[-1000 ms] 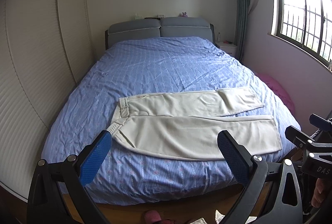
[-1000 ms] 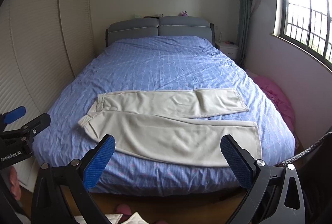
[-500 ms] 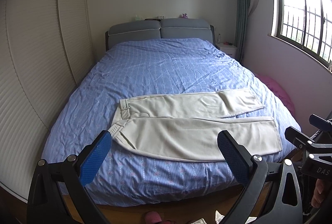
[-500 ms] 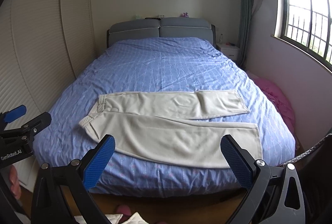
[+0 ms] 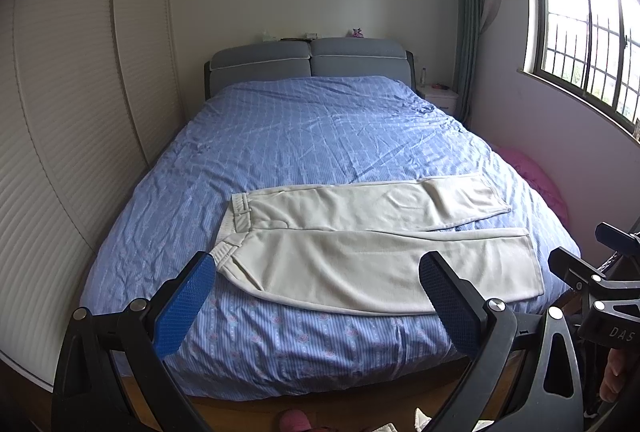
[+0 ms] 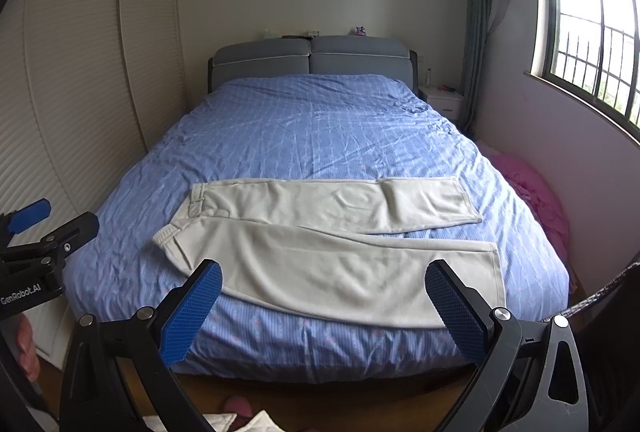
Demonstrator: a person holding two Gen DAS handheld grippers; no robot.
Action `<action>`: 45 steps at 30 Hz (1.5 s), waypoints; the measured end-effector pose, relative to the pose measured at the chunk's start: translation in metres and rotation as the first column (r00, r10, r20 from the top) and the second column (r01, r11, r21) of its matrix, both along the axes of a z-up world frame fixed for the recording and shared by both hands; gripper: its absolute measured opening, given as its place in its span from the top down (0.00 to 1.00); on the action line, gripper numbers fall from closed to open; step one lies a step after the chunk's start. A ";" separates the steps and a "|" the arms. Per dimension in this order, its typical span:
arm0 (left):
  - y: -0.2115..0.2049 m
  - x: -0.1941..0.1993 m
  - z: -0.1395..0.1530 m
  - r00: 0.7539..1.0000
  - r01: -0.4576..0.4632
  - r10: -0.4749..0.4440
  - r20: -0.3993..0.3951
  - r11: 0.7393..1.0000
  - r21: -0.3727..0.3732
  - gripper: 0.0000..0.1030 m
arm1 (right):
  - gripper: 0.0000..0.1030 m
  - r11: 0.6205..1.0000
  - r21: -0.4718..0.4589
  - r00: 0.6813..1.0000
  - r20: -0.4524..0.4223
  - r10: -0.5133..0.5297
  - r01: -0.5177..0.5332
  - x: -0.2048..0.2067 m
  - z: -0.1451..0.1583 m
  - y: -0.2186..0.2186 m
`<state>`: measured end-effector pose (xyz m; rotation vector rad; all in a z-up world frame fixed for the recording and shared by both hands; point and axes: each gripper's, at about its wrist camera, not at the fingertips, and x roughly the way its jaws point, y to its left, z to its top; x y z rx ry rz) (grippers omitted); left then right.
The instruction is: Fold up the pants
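Note:
Cream pants (image 5: 372, 236) lie flat across the foot of a bed with a blue cover (image 5: 320, 135), waistband at the left, both legs spread to the right. They also show in the right wrist view (image 6: 336, 244). My left gripper (image 5: 316, 296) is open and empty, held back from the bed's foot edge, in front of the near leg. My right gripper (image 6: 324, 300) is open and empty too, at about the same distance. Each gripper shows at the edge of the other's view: the right one (image 5: 600, 284) and the left one (image 6: 36, 244).
A slatted wardrobe (image 5: 72, 111) runs along the left of the bed. A grey headboard (image 5: 308, 59) and a white nightstand (image 5: 440, 99) stand at the far end. A pink heap (image 6: 536, 195) lies on the floor at the right under the window (image 5: 588, 31). Cloth lies on the wooden floor (image 6: 240, 424).
Both views have risen and drawn back very slightly; the pants sit a little lower in frame. Both grippers stay open and the pants have not moved.

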<state>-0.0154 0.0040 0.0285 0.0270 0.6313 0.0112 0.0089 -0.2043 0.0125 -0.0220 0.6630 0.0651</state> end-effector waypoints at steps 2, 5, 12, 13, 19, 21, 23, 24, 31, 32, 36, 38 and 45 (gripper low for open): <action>0.000 0.000 0.000 1.000 0.000 0.000 0.000 1.000 0.001 0.00 | 0.00 1.000 0.000 1.000 0.002 -0.002 0.002 -0.001 -0.001 0.000; 0.000 0.002 0.001 1.000 0.004 -0.004 0.000 1.000 -0.001 0.00 | 0.00 1.000 0.000 1.000 0.001 -0.001 0.001 -0.001 -0.001 0.000; -0.001 0.001 0.000 1.000 0.003 -0.003 0.000 1.000 -0.001 0.00 | 0.00 1.000 -0.001 1.000 -0.002 -0.001 0.001 0.000 -0.001 -0.001; -0.001 0.001 0.000 1.000 0.002 -0.002 0.000 1.000 -0.001 0.00 | 0.00 1.000 -0.001 1.000 -0.001 -0.001 0.001 0.000 -0.001 -0.001; -0.002 0.003 -0.001 1.000 0.002 -0.002 -0.003 1.000 -0.001 0.00 | 0.00 1.000 -0.001 1.000 -0.004 0.002 -0.002 0.001 -0.002 0.000; -0.003 0.004 -0.003 1.000 0.001 -0.001 -0.009 1.000 -0.003 0.00 | 0.00 1.000 -0.001 1.000 -0.007 0.003 -0.003 0.001 -0.003 -0.001; -0.002 0.005 -0.004 1.000 -0.001 0.001 -0.012 1.000 -0.005 0.00 | 0.00 1.000 0.000 1.000 -0.009 0.004 -0.004 0.002 -0.005 -0.002; -0.003 0.006 -0.005 1.000 -0.002 0.002 -0.014 1.000 -0.006 0.00 | 0.00 1.000 -0.001 1.000 -0.011 0.004 -0.004 0.002 -0.005 -0.002; 0.008 0.011 -0.018 0.999 -0.028 0.028 -0.047 1.000 -0.005 0.00 | 0.00 1.000 0.008 0.999 -0.041 0.012 -0.012 0.008 -0.021 -0.003; 0.011 0.011 -0.021 0.998 -0.035 0.035 -0.054 0.999 -0.002 0.00 | 0.00 1.000 0.012 0.999 -0.050 0.018 -0.018 0.010 -0.022 -0.002; 0.030 0.015 -0.032 0.994 -0.071 0.072 -0.077 0.997 0.014 0.00 | 0.00 0.999 0.028 0.995 -0.087 0.049 -0.047 0.022 -0.034 0.013; 0.044 0.022 -0.040 0.991 -0.095 0.097 -0.092 0.995 0.028 0.00 | 0.00 0.998 0.039 0.992 -0.107 0.061 -0.057 0.032 -0.042 0.022; 0.093 0.065 -0.081 0.977 -0.117 0.127 -0.169 0.991 0.068 0.00 | 0.00 0.996 0.081 0.979 -0.200 0.048 -0.032 0.075 -0.086 0.058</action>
